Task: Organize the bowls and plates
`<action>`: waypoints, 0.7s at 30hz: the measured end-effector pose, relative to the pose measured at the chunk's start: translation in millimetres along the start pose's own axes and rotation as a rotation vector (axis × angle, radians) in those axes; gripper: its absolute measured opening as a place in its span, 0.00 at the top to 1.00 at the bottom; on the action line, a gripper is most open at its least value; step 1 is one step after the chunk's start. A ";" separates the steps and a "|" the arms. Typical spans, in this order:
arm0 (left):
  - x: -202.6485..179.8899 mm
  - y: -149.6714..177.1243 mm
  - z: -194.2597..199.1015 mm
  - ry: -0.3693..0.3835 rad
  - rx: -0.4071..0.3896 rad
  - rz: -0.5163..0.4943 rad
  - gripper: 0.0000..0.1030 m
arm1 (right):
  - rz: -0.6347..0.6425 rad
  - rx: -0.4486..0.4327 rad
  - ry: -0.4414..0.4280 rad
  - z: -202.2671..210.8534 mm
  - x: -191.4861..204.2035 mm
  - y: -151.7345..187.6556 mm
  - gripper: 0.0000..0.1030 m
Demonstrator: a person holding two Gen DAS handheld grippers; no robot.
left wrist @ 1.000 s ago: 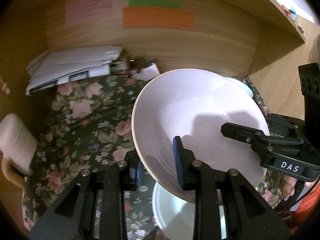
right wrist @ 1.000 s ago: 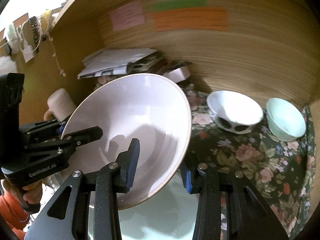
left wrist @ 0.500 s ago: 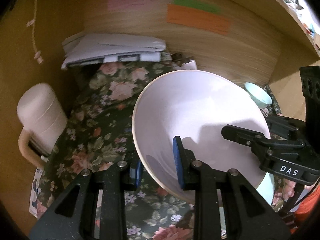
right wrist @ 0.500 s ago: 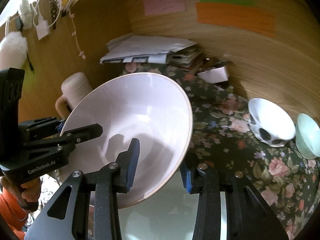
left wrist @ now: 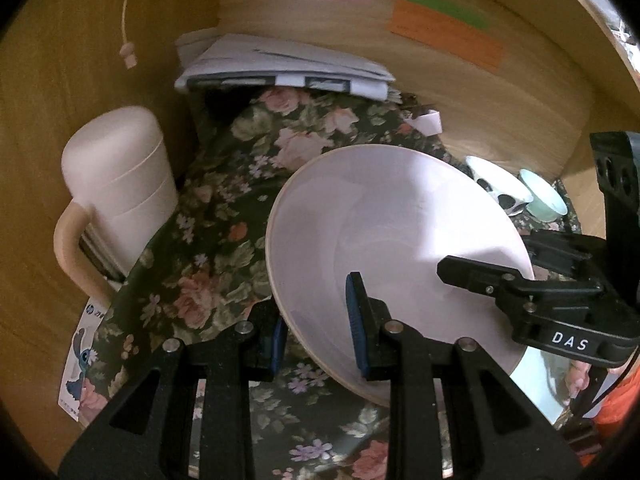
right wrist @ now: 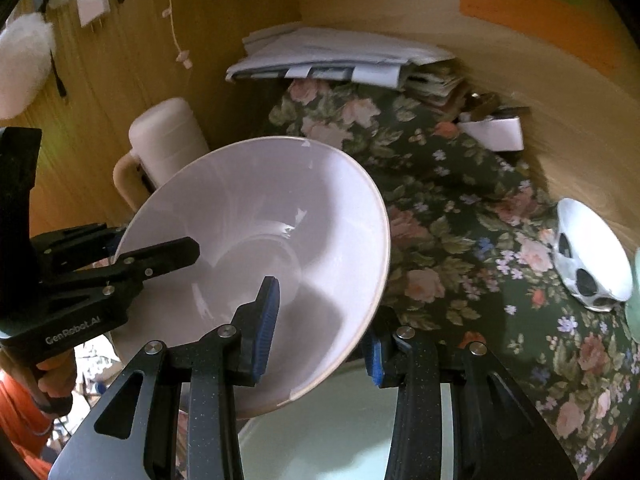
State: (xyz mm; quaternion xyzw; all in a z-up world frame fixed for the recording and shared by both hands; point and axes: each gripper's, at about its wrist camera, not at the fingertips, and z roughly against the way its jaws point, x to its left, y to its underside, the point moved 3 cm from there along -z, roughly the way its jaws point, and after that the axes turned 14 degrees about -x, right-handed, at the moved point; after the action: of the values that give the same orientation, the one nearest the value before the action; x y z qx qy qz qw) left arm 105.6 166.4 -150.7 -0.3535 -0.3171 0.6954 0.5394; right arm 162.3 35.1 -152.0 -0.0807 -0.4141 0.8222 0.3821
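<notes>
Bowl (right wrist: 256,248) apparently empty, rim between both grippers' pads.

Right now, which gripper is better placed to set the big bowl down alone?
Neither clearly: the left gripper and right gripper each clamp an opposite rim of the tilted big bowl. Probably keep both.

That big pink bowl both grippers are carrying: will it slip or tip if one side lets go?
Probably yes. The pink bowl looks glazed and glossy, so likely slippery. It is wide, tilted, and pinched only at opposite rim edges by the left gripper and right gripper. Looks ceramic, so likely fragile.
</notes>
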 end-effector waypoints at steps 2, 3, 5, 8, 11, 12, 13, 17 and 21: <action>4.1 4.5 -1.3 -0.005 0.010 0.004 0.74 | -0.005 0.017 -0.011 -6.7 0.9 1.6 0.66; 5.7 6.5 -2.5 -0.006 0.016 0.006 0.74 | -0.006 0.025 -0.014 -9.4 1.0 2.5 0.66; 9.6 11.1 -5.2 -0.011 0.029 0.011 0.74 | -0.003 0.044 -0.019 -15.6 3.0 5.1 0.66; 15.6 18.3 -10.4 -0.020 0.049 0.019 0.74 | 0.010 0.073 -0.022 -24.3 6.3 8.5 0.66; 21.3 23.1 -14.4 -0.027 0.063 0.031 0.74 | 0.020 0.105 -0.026 -33.4 9.0 12.9 0.66; 22.9 24.6 -15.0 -0.029 0.067 0.035 0.74 | 0.022 0.114 -0.026 -36.2 9.6 13.7 0.66; 24.4 26.1 -16.0 -0.031 0.071 0.038 0.74 | 0.024 0.124 -0.026 -39.2 10.0 15.0 0.66; 28.3 31.8 -20.0 -0.039 0.086 0.041 0.74 | 0.030 0.153 -0.024 -46.6 11.3 19.2 0.66; 28.8 33.1 -23.9 -0.040 0.091 0.043 0.74 | 0.031 0.154 -0.028 -46.2 11.1 18.0 0.65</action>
State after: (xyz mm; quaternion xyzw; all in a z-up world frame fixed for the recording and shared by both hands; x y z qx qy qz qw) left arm 103.2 188.7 -195.3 -0.3213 -0.2880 0.7275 0.5334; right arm 165.2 64.8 -193.0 -0.0458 -0.3535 0.8586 0.3684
